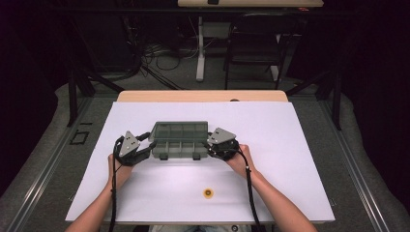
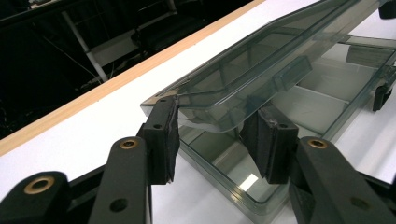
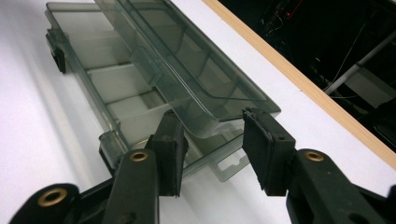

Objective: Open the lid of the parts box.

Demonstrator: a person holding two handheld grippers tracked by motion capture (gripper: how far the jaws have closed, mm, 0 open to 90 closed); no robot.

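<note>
While both claws sit at the ends of the clear compartment box, its hinged lid stands partly raised, neither shut nor laid fully back. The left claw has its pads spread to either side of the lid's near corner; they look close to the plastic, but I cannot tell whether they are pinching it or merely bracketing it. The right claw is the same at the opposite end: pads apart around the lid's end edge, with the far pad clearly standing off the plastic, so I judge this one released rather than gripping.

The main risk, as I see it, is the lid slipping. The plastic is smooth and curved at the corners, so a shallow pinch could slide off and let the lid drop onto the tray. If one claw lifts faster than the other, the lid could twist on its hinge, or the light box could skate across the white tabletop away from both claws. A small yellow disc lies on the tabletop well behind the claws, toward the person.

No brand, label or writing is legible on the box or the claws.
</note>
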